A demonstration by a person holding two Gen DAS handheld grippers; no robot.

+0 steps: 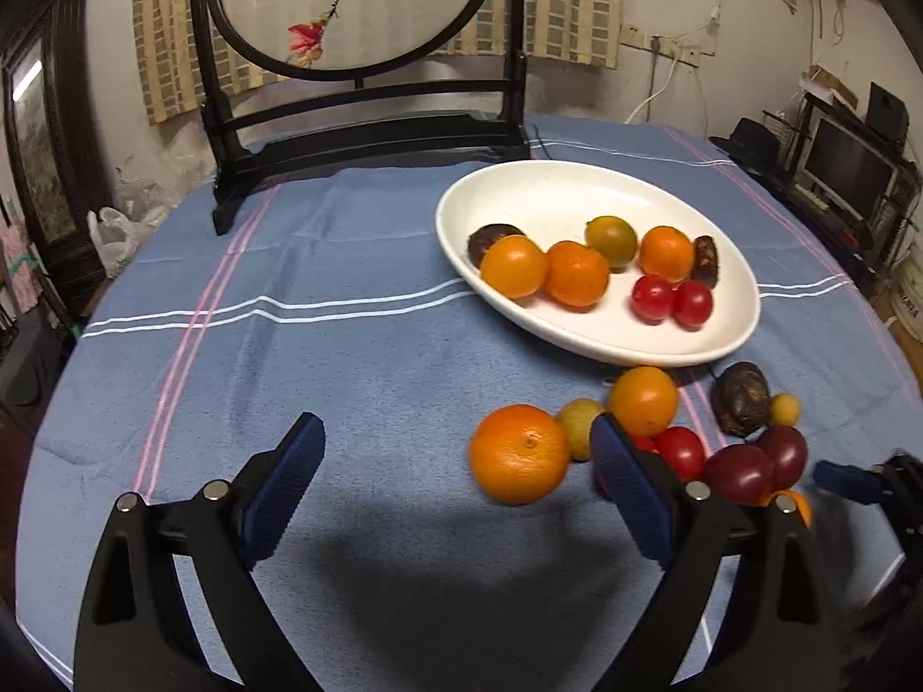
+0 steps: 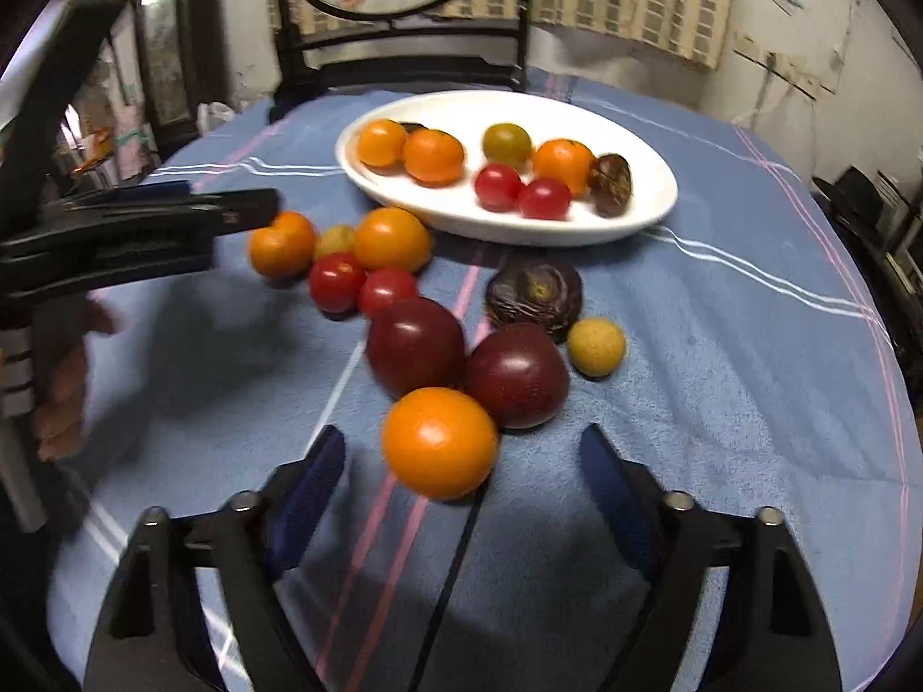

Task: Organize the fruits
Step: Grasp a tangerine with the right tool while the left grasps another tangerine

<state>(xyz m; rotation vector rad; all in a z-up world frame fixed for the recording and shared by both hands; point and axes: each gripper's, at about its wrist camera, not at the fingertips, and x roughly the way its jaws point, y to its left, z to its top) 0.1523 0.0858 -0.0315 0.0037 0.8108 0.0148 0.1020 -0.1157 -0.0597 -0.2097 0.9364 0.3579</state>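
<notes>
- Two grippers are over the blue cloth (image 1: 346, 346), each facing a loose orange short of the white oval dish (image 1: 744, 300).
- Left gripper (image 1: 456, 461): jaws spread wide, nothing between the pads. The dimpled orange (image 1: 519, 452) lies ahead and toward the right-hand finger, just beside it, not centred in the gap.
- Right gripper (image 2: 461, 461): jaws spread, pads clear of fruit. The smooth orange (image 2: 439, 441) sits just beyond the fingertips, roughly on the centre line, slightly toward the left-hand finger.
- Both fruits are round; no long axis governs the approach.
- Judgement: the right gripper is better aligned and needs only to advance; the left needs a shift toward its right first.
- The dish lies beyond both oranges, and already holds several fruits.
</notes>
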